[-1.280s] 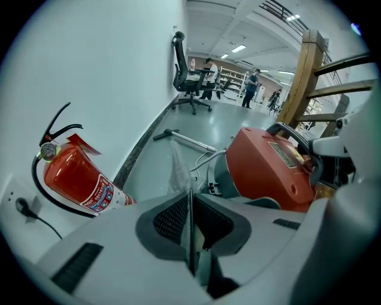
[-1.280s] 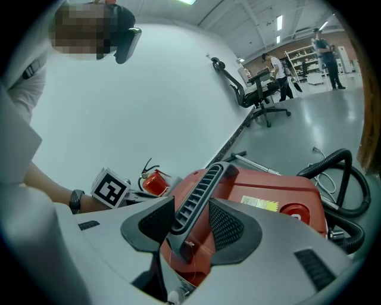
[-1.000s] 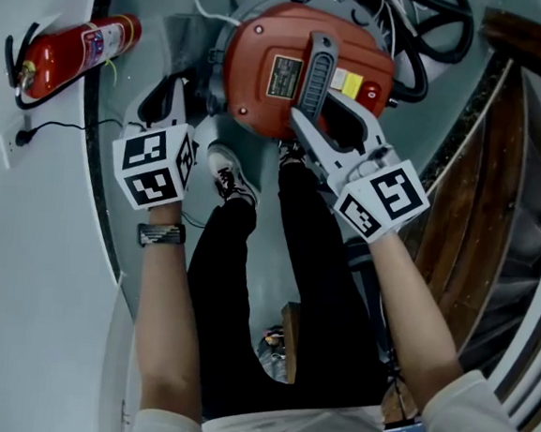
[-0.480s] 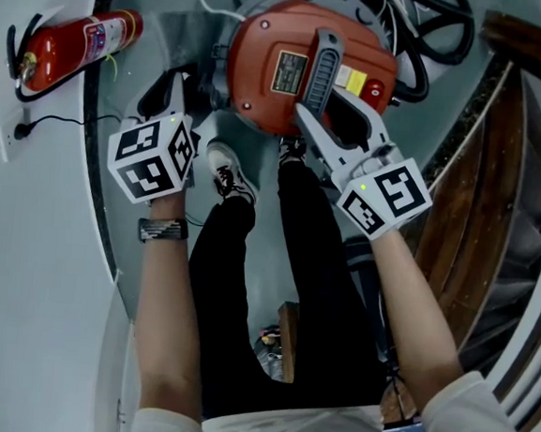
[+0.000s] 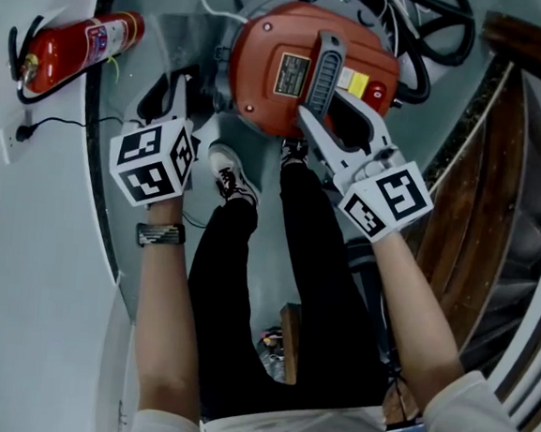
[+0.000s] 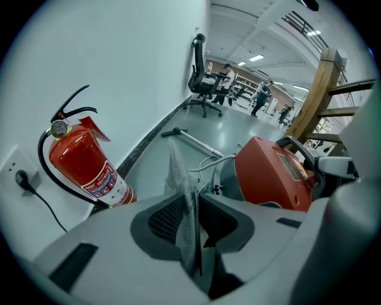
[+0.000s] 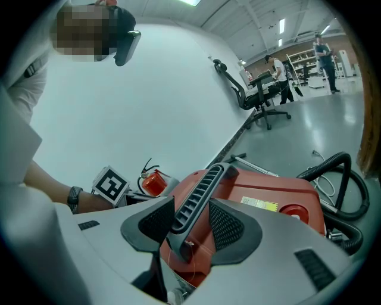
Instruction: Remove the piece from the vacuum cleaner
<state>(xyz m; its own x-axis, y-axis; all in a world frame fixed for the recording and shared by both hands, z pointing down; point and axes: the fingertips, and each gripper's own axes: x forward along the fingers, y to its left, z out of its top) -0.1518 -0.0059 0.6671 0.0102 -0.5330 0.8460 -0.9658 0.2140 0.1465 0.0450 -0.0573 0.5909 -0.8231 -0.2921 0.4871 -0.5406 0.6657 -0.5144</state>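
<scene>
A red vacuum cleaner (image 5: pixel 272 88) stands on the floor in front of the person's feet. My right gripper (image 5: pixel 329 107) is shut on its grey ribbed handle (image 5: pixel 322 74). In the right gripper view the handle (image 7: pixel 199 190) runs between both pads of that gripper (image 7: pixel 190 229). My left gripper (image 5: pixel 168 98) is at the vacuum's left side. Its jaws (image 6: pixel 193 220) are opening. A thin grey translucent sheet (image 6: pixel 181 179) stands between them, lying against the left pad, with a gap to the right pad.
A red fire extinguisher (image 5: pixel 78 48) leans by the wall at the left, near a plugged wall socket (image 5: pixel 19 132). A black hose (image 5: pixel 427 45) coils behind the vacuum. A wooden frame (image 5: pixel 501 165) is at the right. A metal wand (image 6: pixel 196 142) lies on the floor beyond.
My left gripper has twisted slightly beside the vacuum. The right gripper has stayed on the handle, and the vacuum has hardly shifted.
</scene>
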